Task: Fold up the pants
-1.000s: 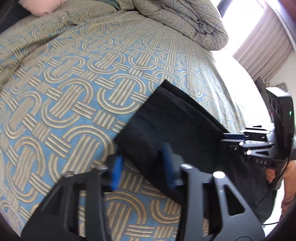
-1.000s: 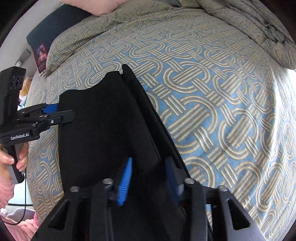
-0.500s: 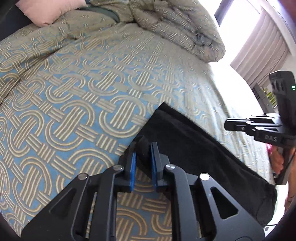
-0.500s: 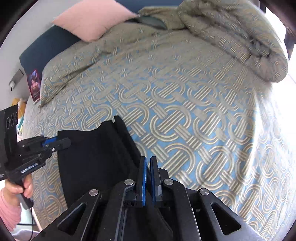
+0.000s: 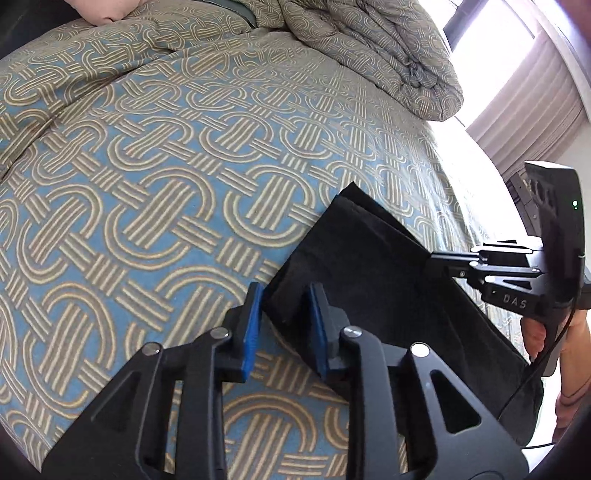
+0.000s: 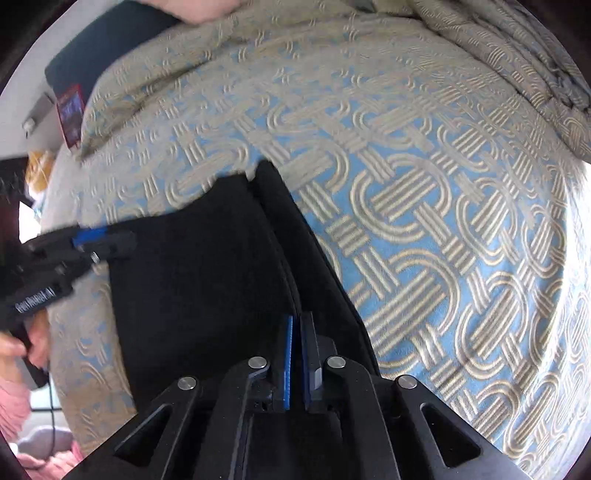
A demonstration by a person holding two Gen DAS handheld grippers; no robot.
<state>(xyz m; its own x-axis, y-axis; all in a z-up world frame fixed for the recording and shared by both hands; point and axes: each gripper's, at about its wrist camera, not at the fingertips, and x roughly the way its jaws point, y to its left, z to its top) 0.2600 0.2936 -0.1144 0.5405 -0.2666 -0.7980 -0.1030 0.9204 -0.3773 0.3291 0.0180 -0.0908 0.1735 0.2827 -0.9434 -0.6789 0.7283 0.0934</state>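
Black pants (image 5: 369,266) lie folded into a long strip on the patterned bedspread (image 5: 155,192). My left gripper (image 5: 286,325) straddles their near corner. Its jaws are opening, and the cloth sits loosely between the blue pads (image 5: 253,325). The right wrist view shows the pants (image 6: 192,277) running away from my right gripper (image 6: 297,354), which is shut on the raised fold edge; the seam runs straight into its pads. Seen from the left wrist, the right gripper (image 5: 436,258) pinches the pants' far edge. The left gripper (image 6: 110,240) shows at the strip's left side.
A bunched duvet (image 5: 388,55) lies at the back right of the bed, with a pink pillow (image 5: 107,9) at the head. A curtained window (image 5: 535,85) stands beyond the bed. A hand (image 5: 535,332) grips the right tool.
My left gripper closed on the pants' corner half a second ago and now stands apart again. My right gripper went from open to shut on the fold edge and shifted over the pants.
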